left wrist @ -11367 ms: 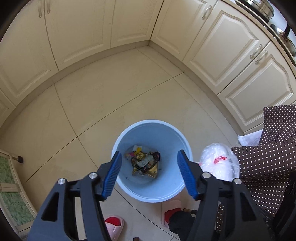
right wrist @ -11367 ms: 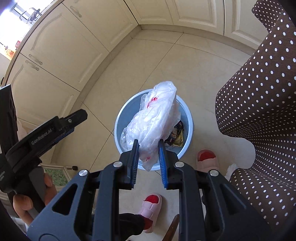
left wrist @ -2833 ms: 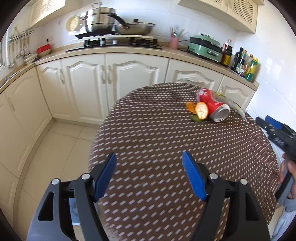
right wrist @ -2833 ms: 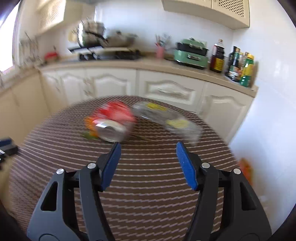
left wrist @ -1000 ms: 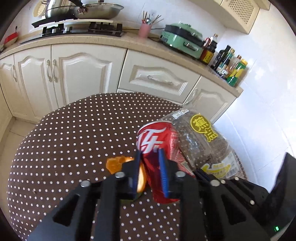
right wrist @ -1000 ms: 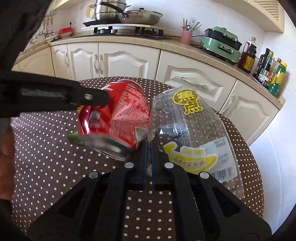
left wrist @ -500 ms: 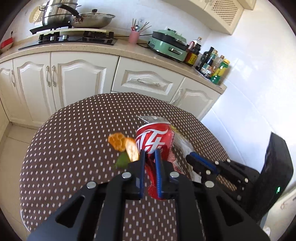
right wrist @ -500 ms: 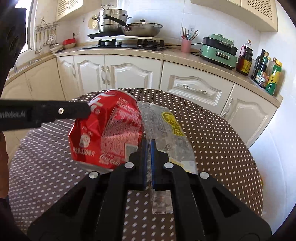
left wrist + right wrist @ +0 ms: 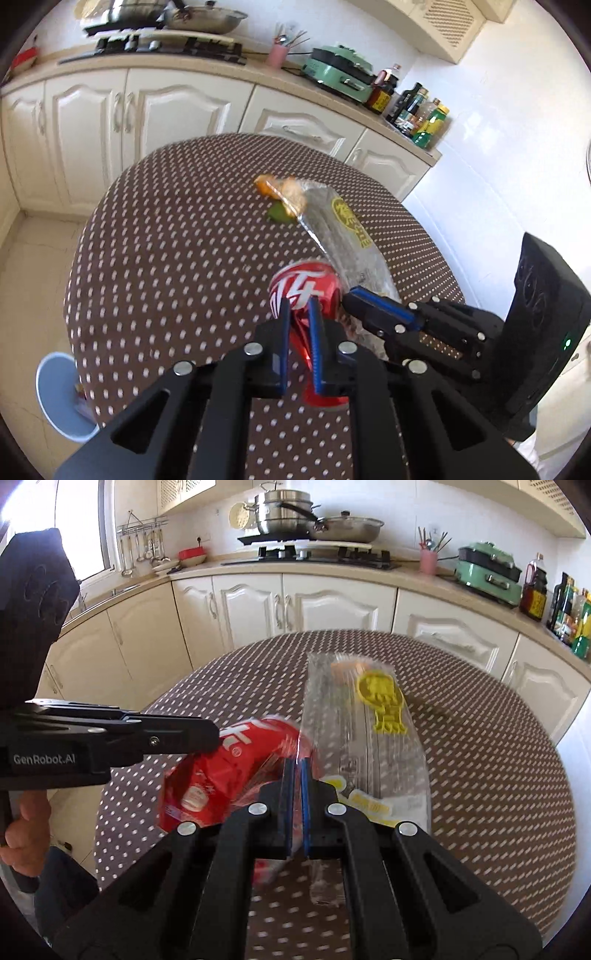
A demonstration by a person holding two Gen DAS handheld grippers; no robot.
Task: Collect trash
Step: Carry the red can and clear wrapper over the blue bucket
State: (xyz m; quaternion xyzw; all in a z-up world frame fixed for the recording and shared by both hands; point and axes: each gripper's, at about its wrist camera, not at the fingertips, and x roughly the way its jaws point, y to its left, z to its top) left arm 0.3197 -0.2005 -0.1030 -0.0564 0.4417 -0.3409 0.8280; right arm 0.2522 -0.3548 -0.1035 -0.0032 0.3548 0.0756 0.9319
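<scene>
Can (image 9: 303,295) and clear wrapper (image 9: 365,746) now hang lifted off the dotted table (image 9: 177,266), left gripper (image 9: 298,343) clamped on the can, right gripper (image 9: 296,808) pinched on the wrapper; orange peel (image 9: 280,188) remains, blue bin (image 9: 55,398) waits below

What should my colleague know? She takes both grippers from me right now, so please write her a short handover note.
Left gripper: shut on the crushed red can, lifted above the polka-dot table.
Right gripper: shut on the clear plastic wrapper, which hangs forward over the table.
Left on the table: orange peel pieces and a green scrap near the far side.
The blue bin stands on the floor by the table's left edge.
Done: both items gripped. Left: carry both to the bin, drop them, then return for the peel.
</scene>
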